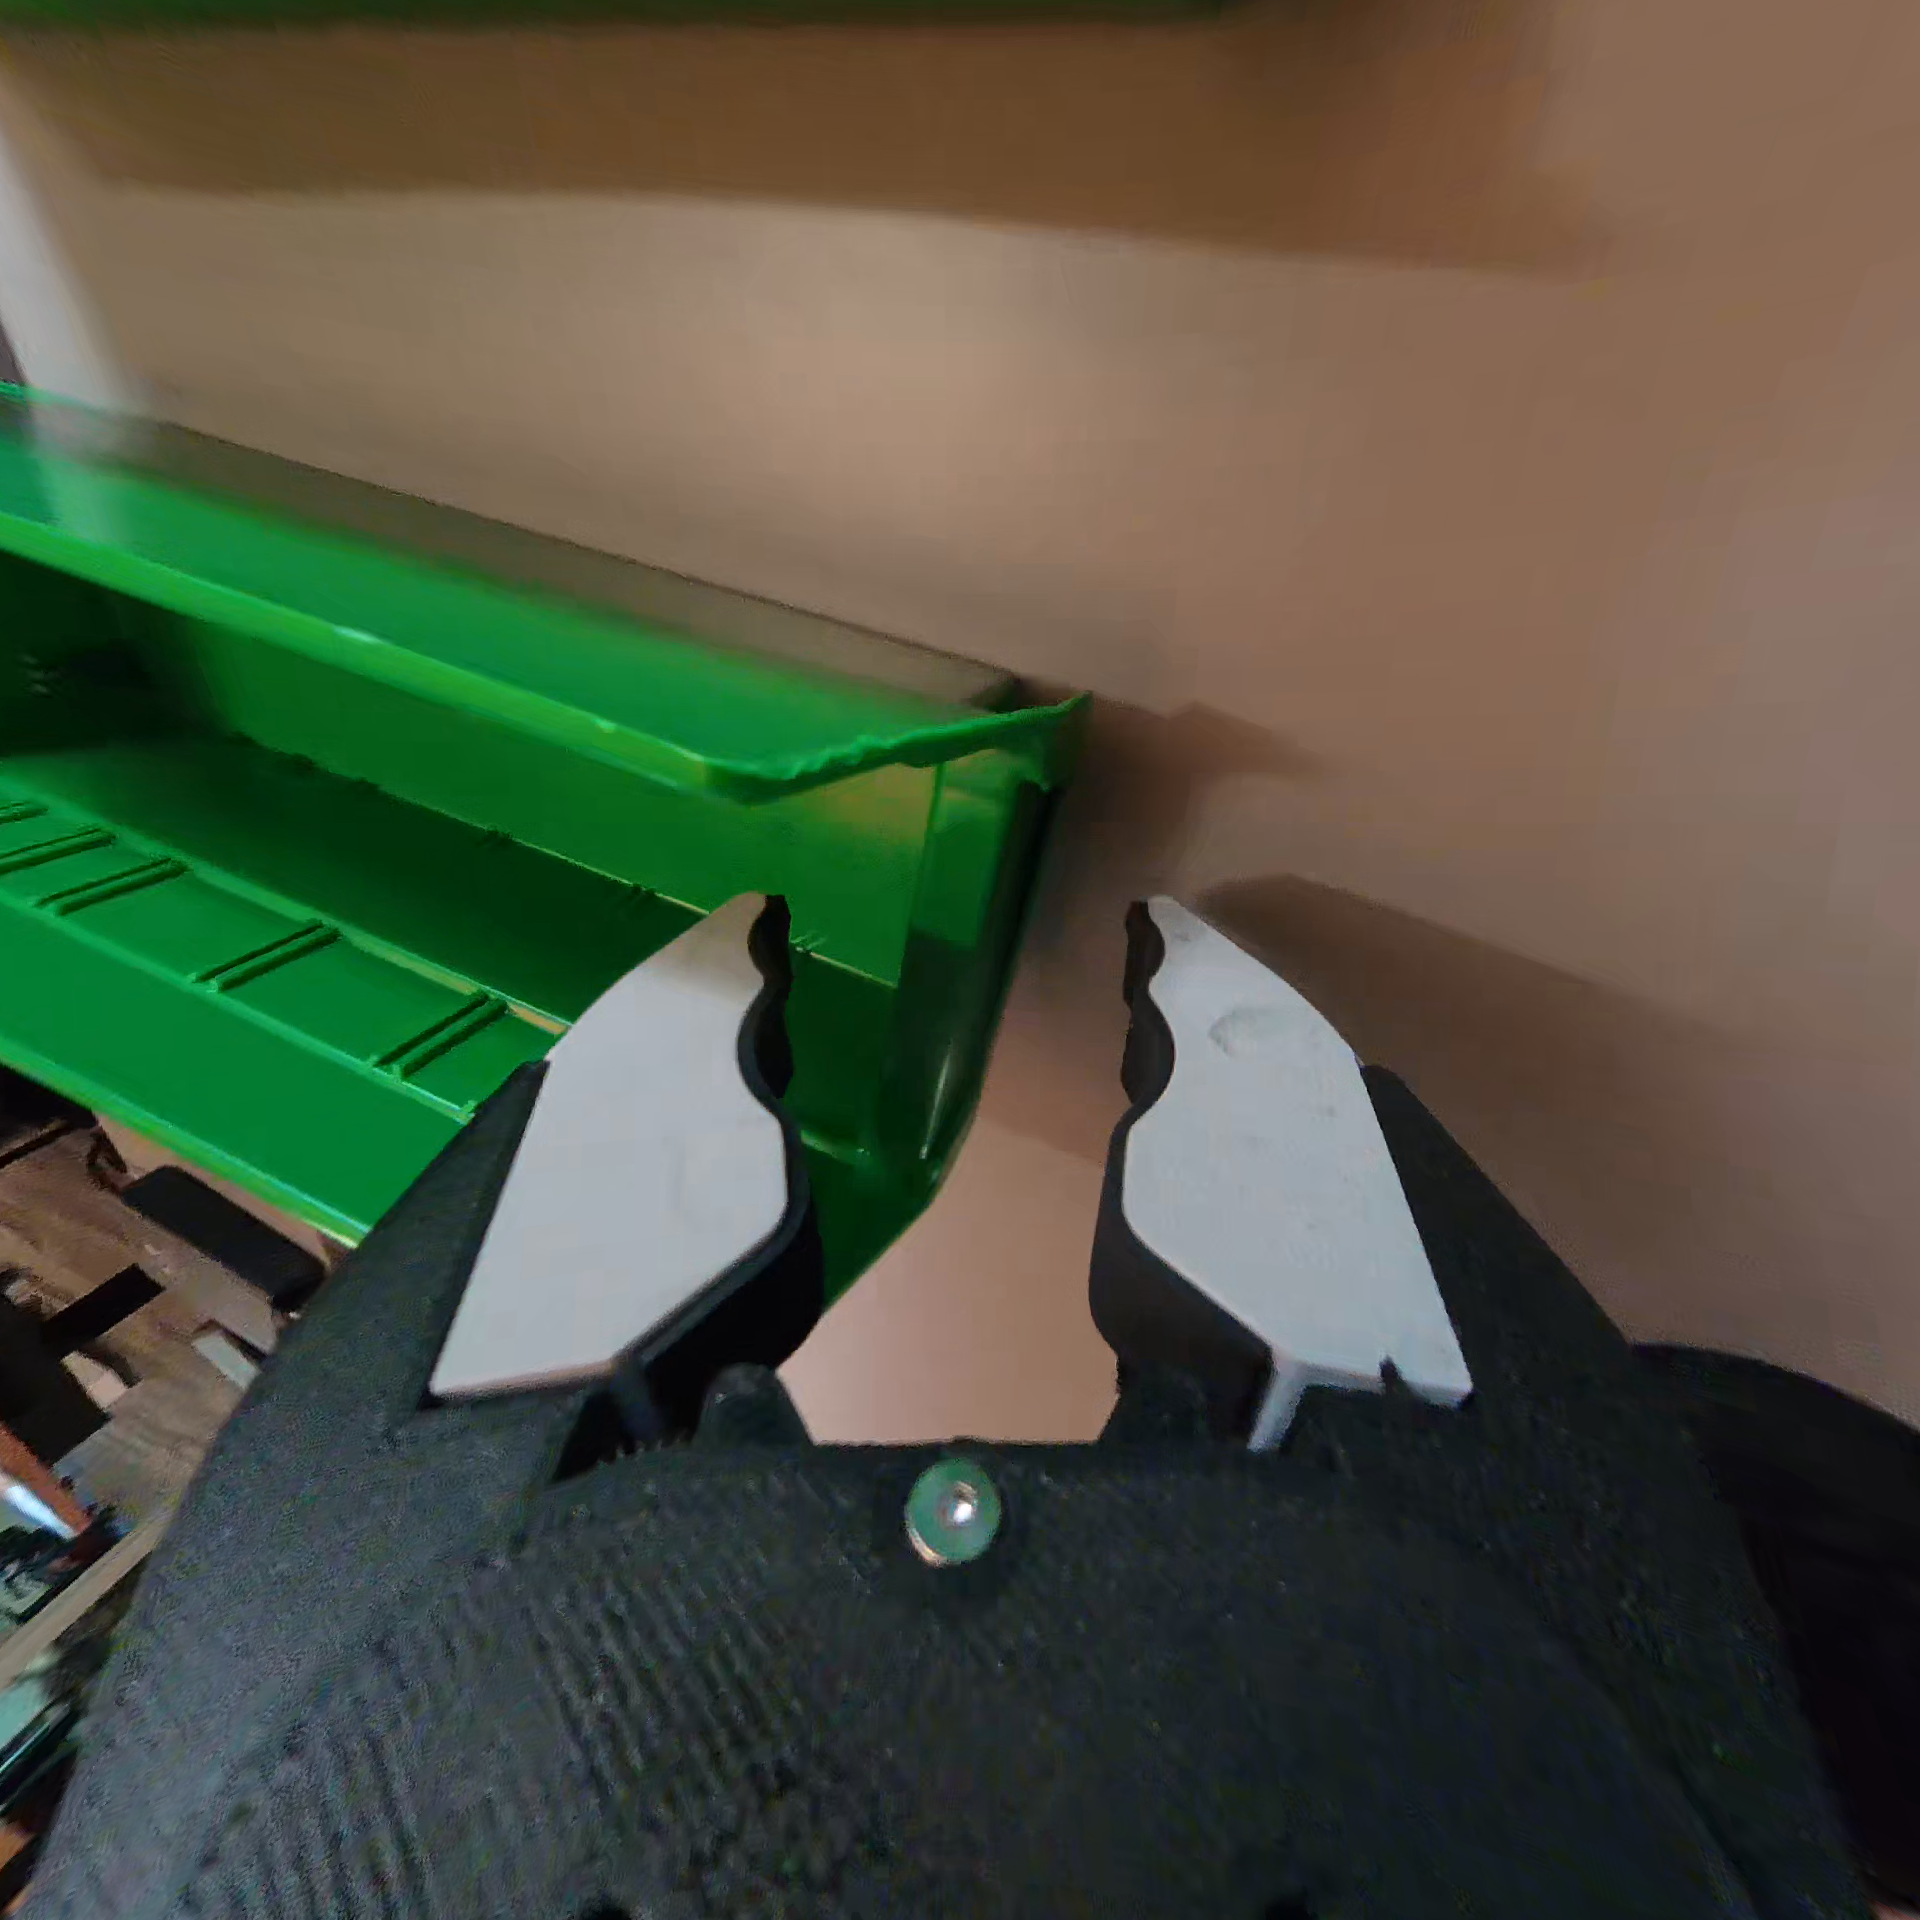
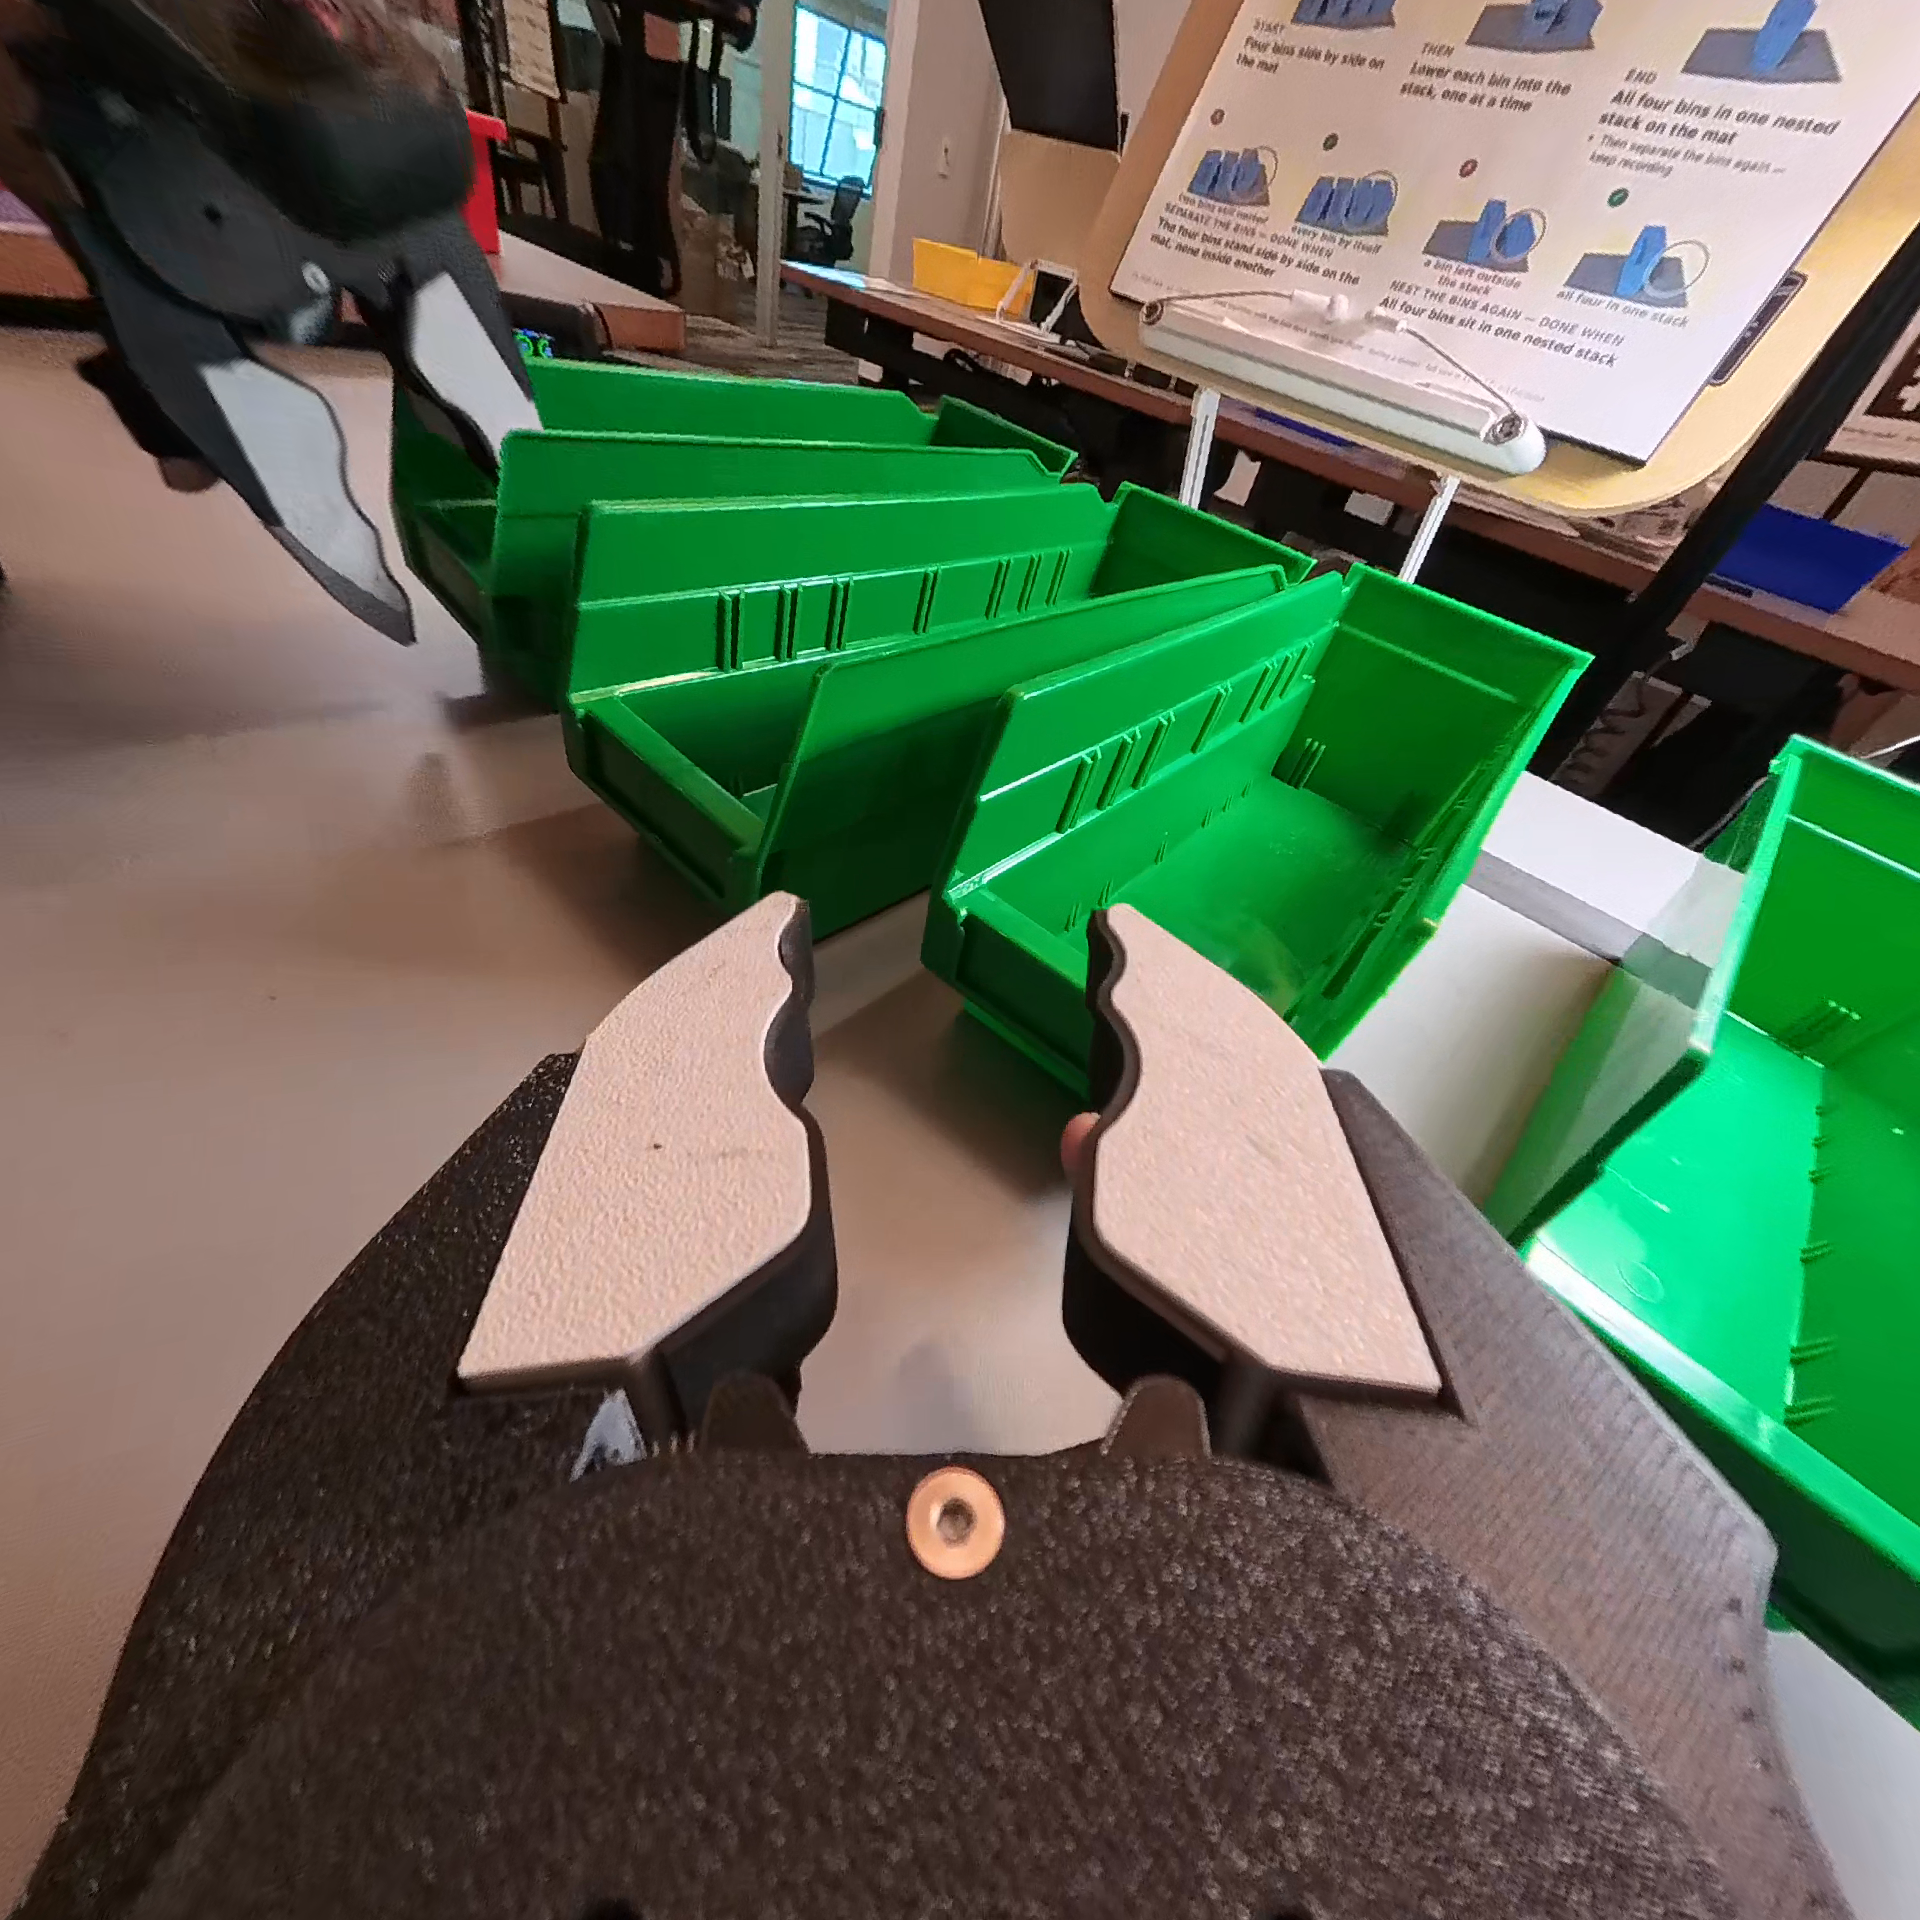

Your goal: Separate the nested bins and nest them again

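Several green bins stand side by side in a fanned row on the beige table (image 2: 208, 935). The nearest one (image 2: 1247, 831) is open-topped and empty. My right gripper (image 2: 951, 920) is open and empty, low over the table just before that bin's front wall. My left gripper (image 2: 457, 520) is open at the front end of the farthest bin (image 2: 727, 416). In the left wrist view, that bin's end corner (image 1: 935, 852) shows between the open fingers of my left gripper (image 1: 956, 914), and nothing is clamped.
Another green bin (image 2: 1766, 1195) sits apart at the right, past the grey table edge (image 2: 1558, 894). An instruction board (image 2: 1507, 208) on a stand rises behind the row. Other tables with a yellow bin (image 2: 966, 270) stand farther back. One gripper's finger ends stand about 30 centimeters off the other's.
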Motion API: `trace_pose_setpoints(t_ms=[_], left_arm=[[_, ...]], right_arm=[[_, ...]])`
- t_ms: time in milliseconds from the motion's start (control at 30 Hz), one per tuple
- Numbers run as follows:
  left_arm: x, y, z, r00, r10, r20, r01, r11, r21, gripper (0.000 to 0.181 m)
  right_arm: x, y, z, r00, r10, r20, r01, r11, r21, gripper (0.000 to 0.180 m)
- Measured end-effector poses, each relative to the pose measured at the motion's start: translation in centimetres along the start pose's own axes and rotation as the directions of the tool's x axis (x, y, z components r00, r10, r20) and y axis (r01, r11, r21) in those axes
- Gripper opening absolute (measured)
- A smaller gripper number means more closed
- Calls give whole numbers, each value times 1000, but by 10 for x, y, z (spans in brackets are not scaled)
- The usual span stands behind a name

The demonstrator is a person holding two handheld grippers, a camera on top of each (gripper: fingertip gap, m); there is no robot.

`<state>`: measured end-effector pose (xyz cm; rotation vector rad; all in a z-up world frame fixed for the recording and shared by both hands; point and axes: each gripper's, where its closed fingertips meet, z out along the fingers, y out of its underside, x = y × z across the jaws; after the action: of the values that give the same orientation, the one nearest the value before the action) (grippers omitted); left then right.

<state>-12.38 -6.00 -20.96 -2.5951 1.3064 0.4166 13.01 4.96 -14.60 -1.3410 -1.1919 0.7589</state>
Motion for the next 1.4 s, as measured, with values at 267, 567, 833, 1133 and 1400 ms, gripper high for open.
trace_pose_setpoints(t_ms=[267, 567, 833, 1133, 1400], left_arm=[[2, 6, 18, 995, 89, 35, -86, 994, -70, 27], [-19, -11, -48, 977, 39, 211, -57, 995, 80, 30], [-35, -65, -119, 939, 95, 331, -147, 980, 136, 30], [-13, -144, -128, 951, 145, 272, -183, 976, 119, 30], [-10, -162, -101, 952, 156, 262, -157, 987, -17, 29]], right_arm=[[1, -6, -8, 1000, -8, -2, 9, 1000, 26, 46], [-2, -2, -5, 1000, -18, 2, 18, 1000, 9, 44], [-1, -5, -6, 999, -31, -19, 31, 999, 14, 47], [41, -10, -18, 973, 29, -231, -24, 999, 24, 65], [49, -13, -25, 965, 19, -260, -13, 1000, 25, 66]])
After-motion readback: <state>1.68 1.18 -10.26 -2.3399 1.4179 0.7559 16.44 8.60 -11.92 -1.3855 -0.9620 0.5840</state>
